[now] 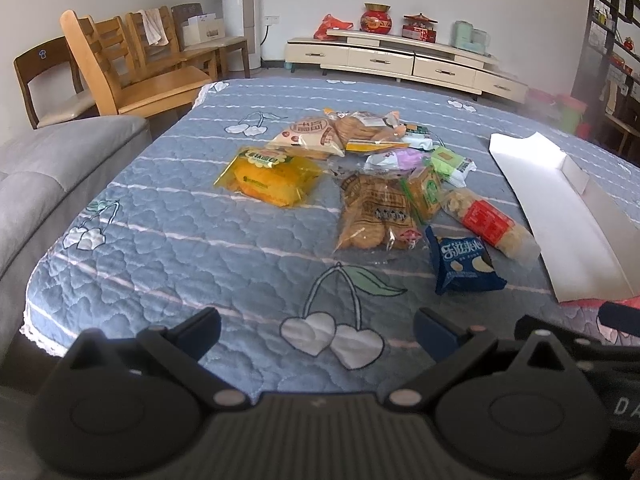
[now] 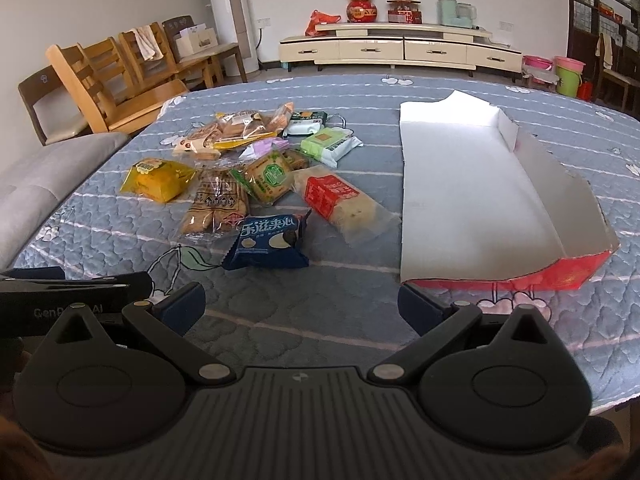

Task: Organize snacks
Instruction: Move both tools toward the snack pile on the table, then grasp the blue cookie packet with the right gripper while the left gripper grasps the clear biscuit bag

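Hovering low over the quilted surface [image 2: 120, 216], both grippers are spread wide and grasp nothing: the left gripper [image 1: 318, 330] above a cherry print, the right gripper [image 2: 302, 302] just short of the blue packet [image 2: 268, 248]. The snacks [image 2: 256, 172] lie heaped ahead of the fingers, the blue packet nearest, a red-labelled pack [image 2: 340, 204] and a yellow pack [image 1: 270, 180] around it. The open white box [image 2: 488, 196] lies right of the heap, empty. Nothing blocks the way.
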The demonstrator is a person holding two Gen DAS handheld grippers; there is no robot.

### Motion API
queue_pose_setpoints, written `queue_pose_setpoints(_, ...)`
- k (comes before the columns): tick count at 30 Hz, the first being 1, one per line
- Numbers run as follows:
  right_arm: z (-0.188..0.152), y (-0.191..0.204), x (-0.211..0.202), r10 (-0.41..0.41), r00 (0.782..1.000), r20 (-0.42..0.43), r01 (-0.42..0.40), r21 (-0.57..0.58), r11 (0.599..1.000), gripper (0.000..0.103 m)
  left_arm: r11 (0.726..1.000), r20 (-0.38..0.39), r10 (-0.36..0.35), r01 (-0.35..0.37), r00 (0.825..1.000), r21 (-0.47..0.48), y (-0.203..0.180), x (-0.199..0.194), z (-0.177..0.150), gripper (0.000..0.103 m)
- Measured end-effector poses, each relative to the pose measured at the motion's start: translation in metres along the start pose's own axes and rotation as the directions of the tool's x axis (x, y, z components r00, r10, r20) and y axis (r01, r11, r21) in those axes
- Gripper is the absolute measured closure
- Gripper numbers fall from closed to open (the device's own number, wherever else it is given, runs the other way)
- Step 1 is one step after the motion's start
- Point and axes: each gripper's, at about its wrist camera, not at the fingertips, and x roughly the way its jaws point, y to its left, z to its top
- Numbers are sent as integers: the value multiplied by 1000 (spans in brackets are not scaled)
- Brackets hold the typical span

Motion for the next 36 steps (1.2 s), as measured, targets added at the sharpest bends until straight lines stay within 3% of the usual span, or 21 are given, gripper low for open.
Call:
queue_pose_setpoints(25,18,18,35,-7,999,-34,7,-20,1000,0,999,-7,47,-47,999,-25,23,18,12,1)
queue_pose_setpoints(36,27,32,68,-12,998,-66,9,-51,999,0,994,-15,80,-81,997,-79,48,26,18,1)
